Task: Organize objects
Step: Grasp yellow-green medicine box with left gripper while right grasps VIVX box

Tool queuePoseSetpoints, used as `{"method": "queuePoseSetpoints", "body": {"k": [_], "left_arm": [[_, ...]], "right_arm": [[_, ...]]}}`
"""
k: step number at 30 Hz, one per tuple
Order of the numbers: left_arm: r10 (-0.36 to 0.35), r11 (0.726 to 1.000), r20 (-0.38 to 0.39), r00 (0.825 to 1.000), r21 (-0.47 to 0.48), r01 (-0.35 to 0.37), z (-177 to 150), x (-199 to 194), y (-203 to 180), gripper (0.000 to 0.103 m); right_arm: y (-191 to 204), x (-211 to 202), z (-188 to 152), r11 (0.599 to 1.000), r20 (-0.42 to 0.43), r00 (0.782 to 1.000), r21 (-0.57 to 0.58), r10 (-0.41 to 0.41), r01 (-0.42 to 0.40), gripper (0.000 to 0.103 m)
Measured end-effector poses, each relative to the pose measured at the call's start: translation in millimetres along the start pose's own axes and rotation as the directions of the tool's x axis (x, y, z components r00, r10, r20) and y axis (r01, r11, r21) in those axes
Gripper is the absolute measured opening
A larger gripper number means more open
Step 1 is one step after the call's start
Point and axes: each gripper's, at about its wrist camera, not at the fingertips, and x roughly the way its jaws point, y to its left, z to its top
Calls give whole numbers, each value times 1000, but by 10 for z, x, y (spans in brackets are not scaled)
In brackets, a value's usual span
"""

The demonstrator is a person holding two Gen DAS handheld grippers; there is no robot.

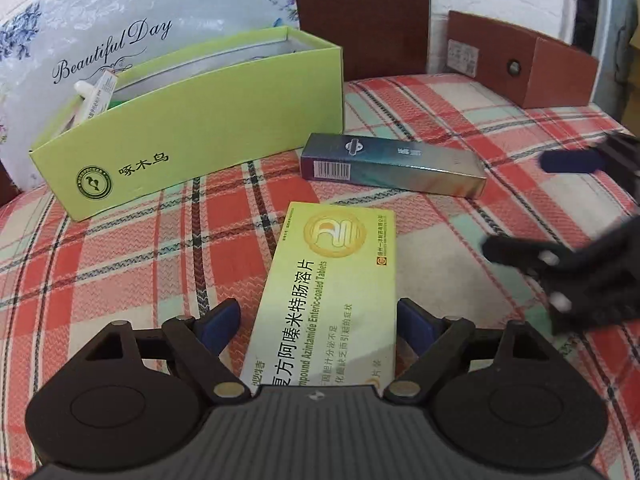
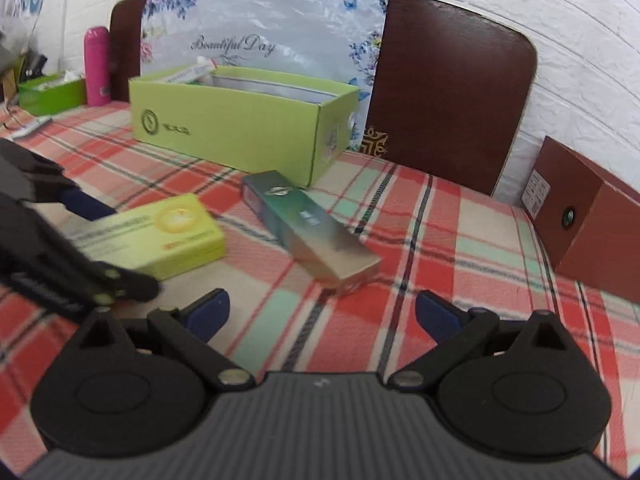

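A flat yellow medicine box (image 1: 332, 280) (image 2: 160, 232) lies on the plaid cloth (image 1: 120, 264), its near end between the fingers of my left gripper (image 1: 318, 316). The jaws stand open: the right pad is at the box's edge and a gap shows at the left pad. A long teal and silver carton (image 1: 392, 164) (image 2: 312, 228) lies beyond it. Behind stands an open green box (image 1: 192, 120) (image 2: 240, 128) with a white tube (image 1: 96, 96) leaning inside. My right gripper (image 2: 322, 312) is open and empty, short of the carton. It appears blurred at the right (image 1: 516, 204).
A brown cardboard box (image 1: 520, 64) (image 2: 592, 220) sits at the far right. A floral "Beautiful Day" bag (image 1: 100, 40) and a dark brown panel (image 2: 448, 100) stand behind the green box. A pink bottle (image 2: 97, 66) and a green basket (image 2: 48, 94) are far left.
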Motion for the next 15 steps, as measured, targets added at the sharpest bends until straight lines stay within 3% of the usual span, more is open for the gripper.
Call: {"method": "queuePoseSetpoints", "body": {"k": [2, 7, 8, 9, 10, 15], "left_arm": [[-9, 998, 2, 1000, -57, 9, -41, -77, 148, 73], [53, 990, -21, 998, -128, -55, -198, -243, 440, 74], [61, 988, -22, 998, -140, -63, -228, -267, 491, 74], [69, 986, -25, 997, -152, -72, -253, -291, 537, 75], [76, 982, -28, 997, -169, -79, -277, -314, 588, 75], [62, 973, -23, 998, -221, -65, -348, -397, 747, 73]], "right_arm": [[-36, 164, 77, 1000, -13, 1000, -18, -4, 4, 97], [-75, 545, 248, 999, -30, 999, 20, 32, -32, 92], [-67, 571, 266, 998, -45, 998, 51, 46, -44, 79], [-50, 565, 271, 995, -54, 997, 91, 54, -49, 74], [-19, 534, 264, 991, -56, 996, 123, 63, -55, 58], [481, 149, 108, 979, -78, 996, 203, 50, -34, 39]]}}
